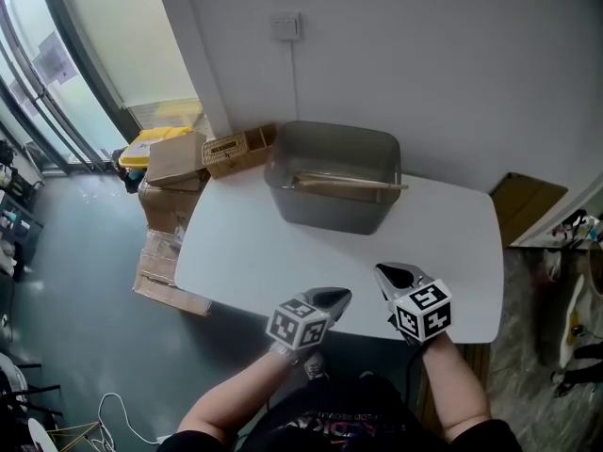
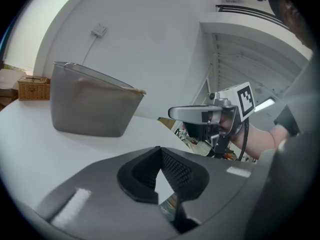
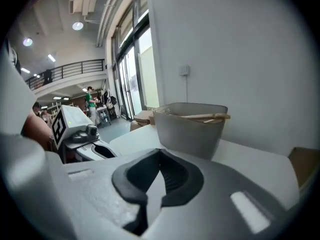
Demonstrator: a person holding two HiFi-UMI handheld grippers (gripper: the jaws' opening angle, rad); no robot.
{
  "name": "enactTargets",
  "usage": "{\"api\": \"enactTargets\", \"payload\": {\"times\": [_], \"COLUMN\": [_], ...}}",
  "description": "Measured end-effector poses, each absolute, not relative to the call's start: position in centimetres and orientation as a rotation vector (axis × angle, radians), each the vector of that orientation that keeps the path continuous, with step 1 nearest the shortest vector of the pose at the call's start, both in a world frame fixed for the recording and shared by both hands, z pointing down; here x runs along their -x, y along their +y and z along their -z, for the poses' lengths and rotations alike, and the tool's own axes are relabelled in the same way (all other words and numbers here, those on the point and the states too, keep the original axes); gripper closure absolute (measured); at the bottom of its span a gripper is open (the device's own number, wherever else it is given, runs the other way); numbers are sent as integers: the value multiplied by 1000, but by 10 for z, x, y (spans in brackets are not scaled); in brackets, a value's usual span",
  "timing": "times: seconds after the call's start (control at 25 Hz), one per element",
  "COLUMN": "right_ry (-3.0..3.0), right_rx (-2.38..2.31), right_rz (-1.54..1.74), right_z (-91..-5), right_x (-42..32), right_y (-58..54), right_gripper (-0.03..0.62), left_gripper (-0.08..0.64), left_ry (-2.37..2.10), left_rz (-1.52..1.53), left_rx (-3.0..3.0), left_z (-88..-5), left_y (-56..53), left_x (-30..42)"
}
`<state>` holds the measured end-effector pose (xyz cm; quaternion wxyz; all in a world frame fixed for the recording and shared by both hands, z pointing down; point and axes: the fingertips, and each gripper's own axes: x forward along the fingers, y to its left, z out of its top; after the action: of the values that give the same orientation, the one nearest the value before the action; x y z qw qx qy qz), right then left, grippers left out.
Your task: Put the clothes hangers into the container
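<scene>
Two claws sit low over the near edge of the white bench [image 1: 245,252], side by side, tips pointing fwd toward the wall. L claw [image 1: 337,297]: jaws together, tips meeting, nothing btwn them. R claw [image 1: 384,271]: same, jaws closed on nothing, just right of the L one, not touching it.

Grey container [image 1: 325,210] stands upright at the far side of the bench, near the wall, well apart from both claws. Wooden hangers [image 1: 349,183] lie across inside it near the top, w/ one end poking over the right rim.

Wicker basket [image 1: 236,149] is just beside the container's far-left corner; can't tell if it rests on the bench. Cardboard boxes [image 1: 174,163] are stacked left of the bench. Wall socket [image 1: 285,28] is above, w/ a cable running down.
</scene>
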<state>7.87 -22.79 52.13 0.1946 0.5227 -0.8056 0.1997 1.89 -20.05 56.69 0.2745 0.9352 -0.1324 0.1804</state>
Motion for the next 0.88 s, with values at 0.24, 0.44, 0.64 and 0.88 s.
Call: {"api": "enactTargets", "payload": {"times": [0.24, 0.44, 0.64, 0.88], "right_ry": [-2343, -2353, -2380, -2412], "right_rx": [-1548, -1481, -1443, -1358], "right_rz": [-777, -765, -804, -801], "right_z": [-521, -525, -525, -528], "right_x": [-94, -108, -117, -119], "right_y": [-176, -131, -88, -41], "right_gripper": [591, 591, 591, 591], "left_gripper": [557, 557, 557, 557], "left_ry": [-341, -348, -361, -424], "left_rz": [-470, -456, -454, -425], "left_rx": [-2511, -2507, -2499, -2492], "left_z": [-556, -552, -549, -545], "left_y": [-156, -115, -76, -40], "left_x": [-48, -71, -88, -93]}}
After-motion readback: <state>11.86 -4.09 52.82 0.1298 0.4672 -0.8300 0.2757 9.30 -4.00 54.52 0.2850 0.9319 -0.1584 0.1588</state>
